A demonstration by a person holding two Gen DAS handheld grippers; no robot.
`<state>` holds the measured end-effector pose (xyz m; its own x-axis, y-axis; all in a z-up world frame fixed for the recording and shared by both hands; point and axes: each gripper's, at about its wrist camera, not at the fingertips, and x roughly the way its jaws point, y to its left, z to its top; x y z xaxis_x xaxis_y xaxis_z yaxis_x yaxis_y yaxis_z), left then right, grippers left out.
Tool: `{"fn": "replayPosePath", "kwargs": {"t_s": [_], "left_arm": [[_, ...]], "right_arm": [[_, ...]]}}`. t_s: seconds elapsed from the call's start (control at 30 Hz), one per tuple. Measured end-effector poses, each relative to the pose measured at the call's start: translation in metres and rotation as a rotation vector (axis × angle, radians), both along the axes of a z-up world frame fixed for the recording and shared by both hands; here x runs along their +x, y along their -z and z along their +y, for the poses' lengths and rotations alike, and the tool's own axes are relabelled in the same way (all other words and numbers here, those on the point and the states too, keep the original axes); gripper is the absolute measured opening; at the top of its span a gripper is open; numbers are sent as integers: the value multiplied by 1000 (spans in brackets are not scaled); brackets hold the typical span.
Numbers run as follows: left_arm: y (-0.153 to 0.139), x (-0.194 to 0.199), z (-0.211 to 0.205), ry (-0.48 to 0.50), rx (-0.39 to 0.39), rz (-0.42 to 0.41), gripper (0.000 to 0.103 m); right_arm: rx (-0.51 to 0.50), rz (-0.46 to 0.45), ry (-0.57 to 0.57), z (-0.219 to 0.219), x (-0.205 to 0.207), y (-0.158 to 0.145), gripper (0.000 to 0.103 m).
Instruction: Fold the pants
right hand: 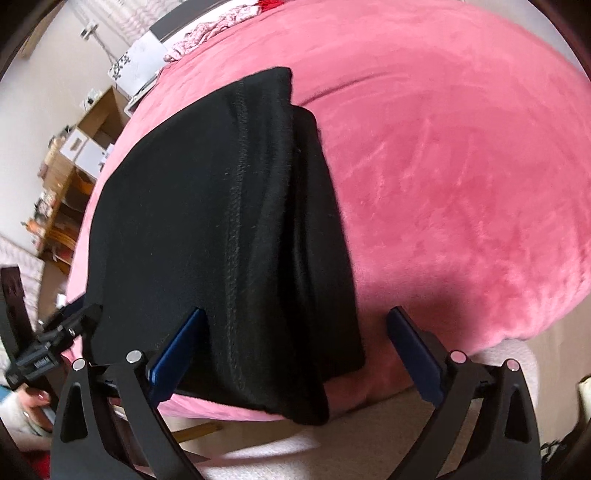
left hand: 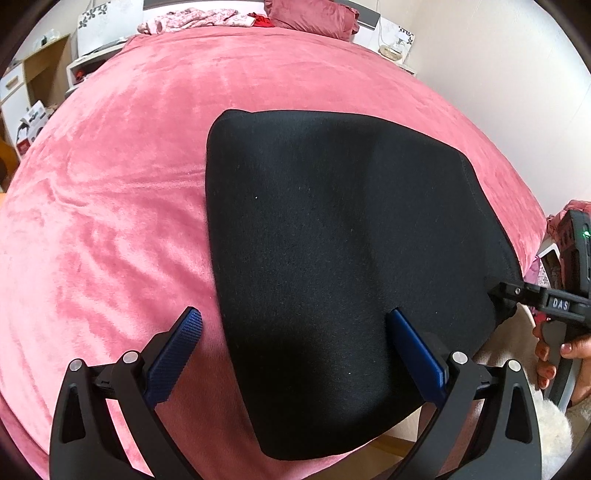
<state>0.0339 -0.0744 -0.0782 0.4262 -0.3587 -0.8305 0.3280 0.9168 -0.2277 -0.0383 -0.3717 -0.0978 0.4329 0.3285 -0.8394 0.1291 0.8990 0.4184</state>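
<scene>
Folded black pants (left hand: pixel 332 240) lie on the pink bed cover (left hand: pixel 129 184), their near end hanging over the bed's front edge. My left gripper (left hand: pixel 297 328) is open just above the pants' near left corner, one blue pad (left hand: pixel 184 343) over the cover and the other pad (left hand: pixel 413 347) over the cloth. In the right wrist view the pants (right hand: pixel 207 221) show stacked layers and a seam. My right gripper (right hand: pixel 297 332) is open and straddles their near right edge, pressing nothing. Each gripper shows in the other's view, the right gripper (left hand: pixel 517 291) and the left gripper (right hand: pixel 74 321), both at the pants' sides.
A dark pink pillow (left hand: pixel 310 16) and pink patterned clothes (left hand: pixel 192 18) lie at the bed's head. Wooden shelves (right hand: pixel 66 192) stand to the left, a white nightstand (left hand: pixel 395 44) to the right. Pale carpet (right hand: pixel 332 454) lies below the bed edge. A person's fingers (left hand: pixel 546 354) hold the right handle.
</scene>
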Motion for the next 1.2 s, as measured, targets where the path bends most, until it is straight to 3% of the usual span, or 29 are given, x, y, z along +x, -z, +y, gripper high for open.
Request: {"fn": "replayPosePath", "kwargs": {"t_s": [0.33, 0.87, 0.93, 1.03, 1.13, 1.2], "left_arm": [[12, 10, 19, -1, -125, 106, 100], [22, 7, 8, 93, -213, 122, 100], [21, 9, 7, 107, -213, 130, 100], [10, 9, 4, 118, -204, 103, 87], [0, 6, 7, 129, -187, 61, 71], [-8, 7, 13, 122, -210, 57, 67]], "right_arm": [[89, 5, -23, -6, 8, 3, 98], [181, -23, -19, 11, 48, 6, 95], [198, -31, -20, 8, 47, 5, 87], [220, -59, -24, -4, 38, 3, 72], [189, -98, -42, 0, 35, -5, 63], [160, -141, -60, 9, 34, -14, 60]]}}
